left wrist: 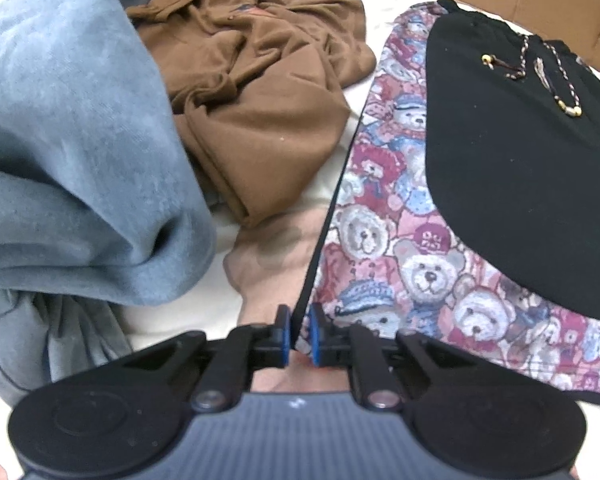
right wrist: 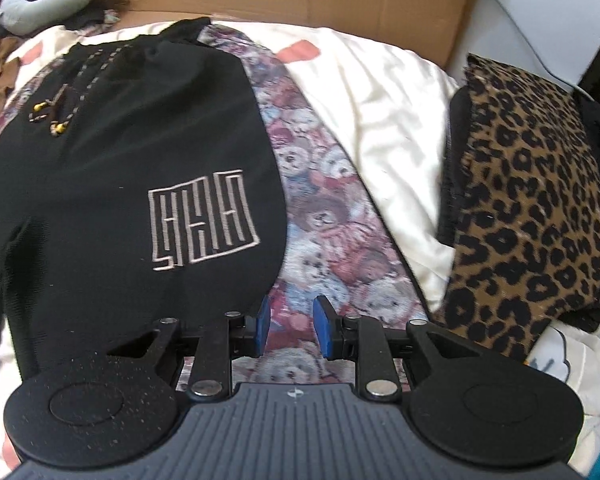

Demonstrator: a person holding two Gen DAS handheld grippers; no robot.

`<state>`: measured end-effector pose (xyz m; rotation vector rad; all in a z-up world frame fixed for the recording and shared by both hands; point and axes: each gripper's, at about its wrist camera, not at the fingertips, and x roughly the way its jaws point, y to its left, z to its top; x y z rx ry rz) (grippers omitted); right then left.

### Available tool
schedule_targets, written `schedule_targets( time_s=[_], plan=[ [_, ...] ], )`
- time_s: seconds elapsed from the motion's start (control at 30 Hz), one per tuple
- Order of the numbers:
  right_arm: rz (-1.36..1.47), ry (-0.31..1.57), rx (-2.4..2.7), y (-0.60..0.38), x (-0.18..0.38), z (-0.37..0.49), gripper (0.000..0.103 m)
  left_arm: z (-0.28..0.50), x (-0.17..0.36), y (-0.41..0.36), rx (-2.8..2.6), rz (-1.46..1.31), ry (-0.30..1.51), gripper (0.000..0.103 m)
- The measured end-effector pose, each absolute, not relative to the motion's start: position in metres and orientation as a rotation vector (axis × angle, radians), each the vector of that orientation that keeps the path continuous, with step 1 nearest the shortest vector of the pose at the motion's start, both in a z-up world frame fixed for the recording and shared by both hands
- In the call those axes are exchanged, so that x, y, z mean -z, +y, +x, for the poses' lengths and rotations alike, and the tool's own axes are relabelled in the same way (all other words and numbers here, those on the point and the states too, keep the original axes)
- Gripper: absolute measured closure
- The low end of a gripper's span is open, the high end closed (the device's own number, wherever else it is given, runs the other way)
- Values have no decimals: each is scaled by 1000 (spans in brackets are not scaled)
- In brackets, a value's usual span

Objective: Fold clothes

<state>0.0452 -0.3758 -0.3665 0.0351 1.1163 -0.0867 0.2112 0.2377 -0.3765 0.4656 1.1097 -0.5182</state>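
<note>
Even, diffuse indoor light, soft shadow under the blue-grey garment [left wrist: 72, 152], bright washed-out patches on the cream bedding [right wrist: 380, 120], strong fisheye bending at the edges, slight motion blur in the right wrist view, corners soft.

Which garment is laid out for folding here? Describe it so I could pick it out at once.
On the cream bed sheet lies a teddy-bear print cloth. Flat on top of it is the black garment. Unlike the crumpled brown top and blue-grey garment nearby, it has beaded drawstrings and a pale square maze-like logo.
</note>
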Motion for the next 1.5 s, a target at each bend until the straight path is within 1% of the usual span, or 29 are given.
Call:
schedule_targets(
  time_s=[0.03, 0.1, 0.33, 0.4, 0.53, 0.6, 0.83, 1.0, 1.5],
  plan=[
    [33, 1114, 78, -374, 366, 46, 72, 211, 375, 239, 520, 468, 1109, 93],
    [29, 1107, 68, -370, 365, 45, 67, 210, 370, 239, 520, 467, 1113, 93],
    [49, 1093, 26, -364, 360, 48, 66, 204, 343, 226, 525, 487, 1140, 95],
    [53, 1091, 5, -360, 358, 50, 61, 201, 333, 219, 534, 476, 1145, 95],
    [53, 1079, -24, -352, 355, 53, 60, 196, 318, 200, 564, 472, 1144, 95],
    [57, 1075, -43, -348, 353, 54, 55, 193, 311, 191, 584, 467, 1147, 95],
    [45, 1057, -72, -340, 350, 56, 55, 191, 298, 157, 636, 442, 1174, 95],
    [63, 1035, -91, -336, 346, 58, 55, 190, 293, 138, 658, 401, 1227, 95],
    [80, 997, -204, -314, 335, 65, 54, 184, 309, 86, 754, 139, 1399, 96]
  ],
)
